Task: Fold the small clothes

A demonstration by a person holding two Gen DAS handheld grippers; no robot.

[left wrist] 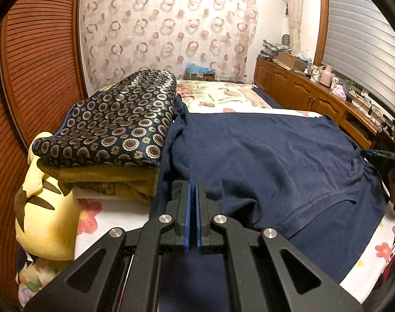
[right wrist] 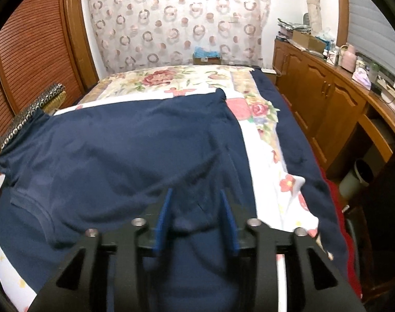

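1. Right, a navy T-shirt [left wrist: 275,156] lies spread across the floral bedsheet [left wrist: 218,96], and that shirt is the landmark for everything else.
2. At the shirt's near edge, the left gripper [left wrist: 193,200] has its two blue pads pressed almost together, only a sliver between them; whether any cloth is caught in that sliver cannot be told, since the tips sit right against the dark fabric.
3. Over on the other camera, the right gripper [right wrist: 196,202] stands with its blue pads well apart, and a hump of the navy T-shirt [right wrist: 135,156] bulges up between them, not pinched.
4. Left of the shirt, touching its sleeve, sits a folded stack [left wrist: 114,130]: a dark patterned cloth with ring motifs on top, mustard fabric under it.
5. Just beyond that stack on the shirt's left, nearer the camera, a yellow plush cushion [left wrist: 44,208] with brown marks leans at the bed's edge.
6. Right of the shirt, past the bedsheet's border, a wooden cabinet [right wrist: 324,109] runs along the wall, its top crowded with boxes and small items.
7. Behind the shirt, at the far end of the bed, a sheer curtain [right wrist: 181,23] with ring patterns hangs across the wall.
8. On the shirt's left again, a slatted wooden door [left wrist: 41,72] rises beside the stack.
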